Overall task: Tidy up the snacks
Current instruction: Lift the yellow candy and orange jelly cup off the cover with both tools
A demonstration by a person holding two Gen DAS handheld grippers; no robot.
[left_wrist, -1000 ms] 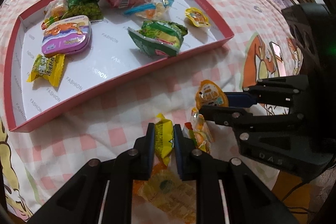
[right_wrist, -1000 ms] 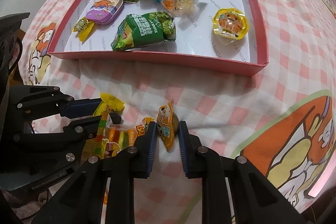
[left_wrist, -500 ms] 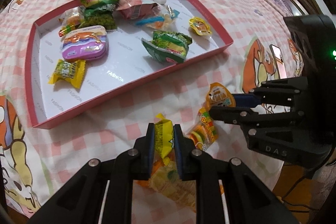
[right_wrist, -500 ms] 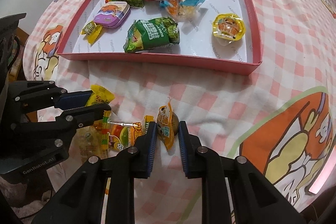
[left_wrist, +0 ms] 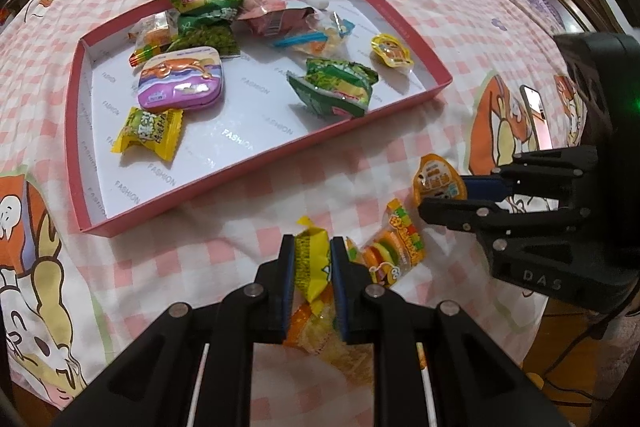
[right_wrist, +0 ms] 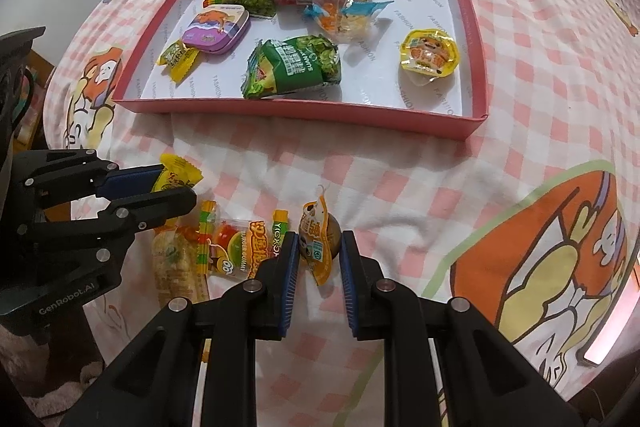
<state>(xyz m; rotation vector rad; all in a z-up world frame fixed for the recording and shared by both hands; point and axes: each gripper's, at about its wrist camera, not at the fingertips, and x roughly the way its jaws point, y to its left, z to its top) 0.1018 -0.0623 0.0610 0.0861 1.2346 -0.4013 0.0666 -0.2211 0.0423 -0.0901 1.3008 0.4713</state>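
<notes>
- The yellow crinkly-wrapped candy (left_wrist: pixel 311 267) sits pinched between the blue pads of the left gripper (left_wrist: pixel 310 259), whose jaws are closed on its middle; its twisted top end pokes out past the fingertips. It seems raised off the cloth, above the leftover snacks.
- The small orange-lidded jelly cup with a brown body (right_wrist: pixel 318 241) stands on edge between the blue pads of the right gripper (right_wrist: pixel 320 251). The jaws hug it closely and appear to grip it, though a thin gap shows beside the left pad in the right wrist view.
- Step in hand, as I judge it: both snacks are picked up and are to be carried to the red-walled shallow cardboard tray with a white floor (right_wrist: pixel 304 111), which lies ahead of both grippers, well apart from them.
- The next move calls for clearing the near red wall, then releasing over bare white floor; the near left part and the stretch beside the green pea-snack bag (right_wrist: pixel 294 69) look free.
- Left on the pink checked cartoon-print cloth (right_wrist: pixel 400 179): a burger-gummy packet (left_wrist: pixel 394 247) just beside the left gripper, and a pale yellow clear-wrapped packet (right_wrist: pixel 176 267) beneath it.
- The tray also holds a purple tin (left_wrist: pixel 180 83) and a yellow-lidded jelly cup (right_wrist: pixel 430 57).
</notes>
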